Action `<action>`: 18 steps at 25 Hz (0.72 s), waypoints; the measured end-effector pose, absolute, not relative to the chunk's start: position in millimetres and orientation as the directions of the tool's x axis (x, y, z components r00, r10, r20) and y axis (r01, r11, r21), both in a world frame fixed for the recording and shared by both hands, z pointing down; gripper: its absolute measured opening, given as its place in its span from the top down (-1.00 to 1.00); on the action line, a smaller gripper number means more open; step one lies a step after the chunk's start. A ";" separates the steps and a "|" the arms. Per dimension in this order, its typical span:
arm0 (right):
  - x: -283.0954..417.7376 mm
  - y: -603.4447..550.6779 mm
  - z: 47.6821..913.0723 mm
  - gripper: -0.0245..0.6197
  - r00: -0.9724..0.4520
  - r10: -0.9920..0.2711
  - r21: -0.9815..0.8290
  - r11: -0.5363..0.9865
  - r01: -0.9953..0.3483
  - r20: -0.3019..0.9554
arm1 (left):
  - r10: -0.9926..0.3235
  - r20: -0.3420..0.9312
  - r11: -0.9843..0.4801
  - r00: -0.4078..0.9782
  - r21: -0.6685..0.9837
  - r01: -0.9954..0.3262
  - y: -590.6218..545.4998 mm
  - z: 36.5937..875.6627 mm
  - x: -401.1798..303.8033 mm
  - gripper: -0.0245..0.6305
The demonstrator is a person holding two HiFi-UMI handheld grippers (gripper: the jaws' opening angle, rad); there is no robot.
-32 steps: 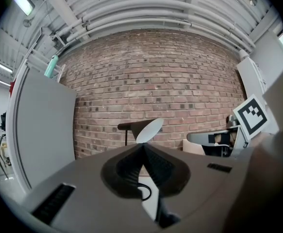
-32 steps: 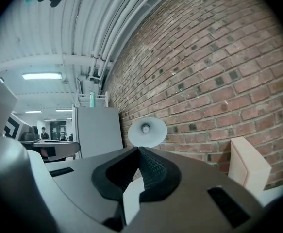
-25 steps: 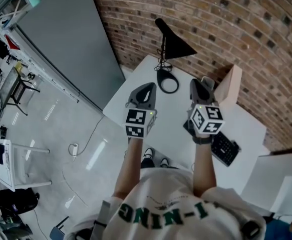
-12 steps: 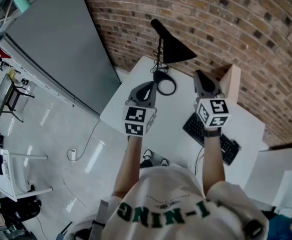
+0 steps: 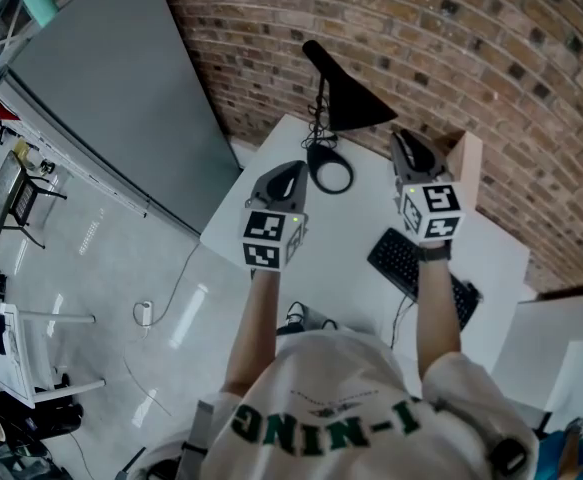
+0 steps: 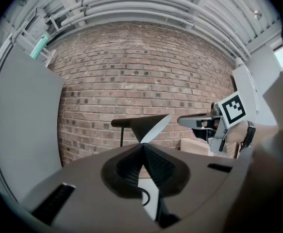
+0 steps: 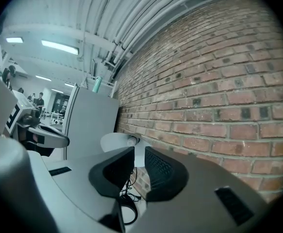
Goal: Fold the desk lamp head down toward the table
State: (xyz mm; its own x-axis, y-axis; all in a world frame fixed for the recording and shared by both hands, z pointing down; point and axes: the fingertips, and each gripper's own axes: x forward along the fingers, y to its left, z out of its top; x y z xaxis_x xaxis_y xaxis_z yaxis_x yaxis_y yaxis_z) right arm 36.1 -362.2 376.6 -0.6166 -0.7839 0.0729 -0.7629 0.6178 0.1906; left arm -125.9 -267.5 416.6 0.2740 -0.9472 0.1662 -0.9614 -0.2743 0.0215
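A black desk lamp stands at the back of the white table (image 5: 351,253), against the brick wall. Its cone shade (image 5: 349,100) is held up on a thin stem above the ring base (image 5: 331,175). My left gripper (image 5: 289,175) hovers left of the base, shut and empty. In the left gripper view the shade (image 6: 146,124) sits just beyond the touching fingertips of the left gripper (image 6: 142,145). My right gripper (image 5: 403,140) hangs just right of the shade, its jaws a narrow slit apart with nothing between them. The right gripper view shows the shade's pale inside (image 7: 116,142) past the right gripper (image 7: 139,152).
A black keyboard (image 5: 418,273) lies on the table under my right arm. A cardboard box (image 5: 463,163) stands against the brick wall (image 5: 491,58) at the right. A grey partition (image 5: 121,88) flanks the table's left. Lamp cable trails by the base (image 7: 126,208).
Both grippers have moved forward toward the lamp. The right one has risen from over the keyboard to beside the shade. The lamp has not moved.
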 end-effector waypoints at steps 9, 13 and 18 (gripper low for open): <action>39.8 -385.0 383.5 0.70 -0.597 -0.798 0.176 0.601 -0.780 0.078 | -0.944 0.146 -0.287 0.296 0.080 -0.954 -272.1 414.2 -131.4 0.93; 38.6 -394.9 383.7 0.70 -0.584 -0.807 0.201 0.589 -0.783 0.088 | -0.940 0.155 -0.295 0.303 0.075 -0.953 -274.9 416.4 -129.2 0.93; 38.1 -411.9 385.3 0.70 -0.560 -0.823 0.231 0.566 -0.792 0.097 | -0.941 0.143 -0.297 0.306 0.079 -0.952 -277.3 411.9 -131.6 0.93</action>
State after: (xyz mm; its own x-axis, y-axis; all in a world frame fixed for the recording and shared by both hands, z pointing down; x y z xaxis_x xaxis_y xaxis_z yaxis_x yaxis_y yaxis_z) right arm 38.1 -411.9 385.3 -0.5600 -0.8229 0.0966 -0.7916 0.5658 0.2308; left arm -131.6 -277.3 411.9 0.3056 -0.9413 0.1432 -0.9516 -0.2969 0.0788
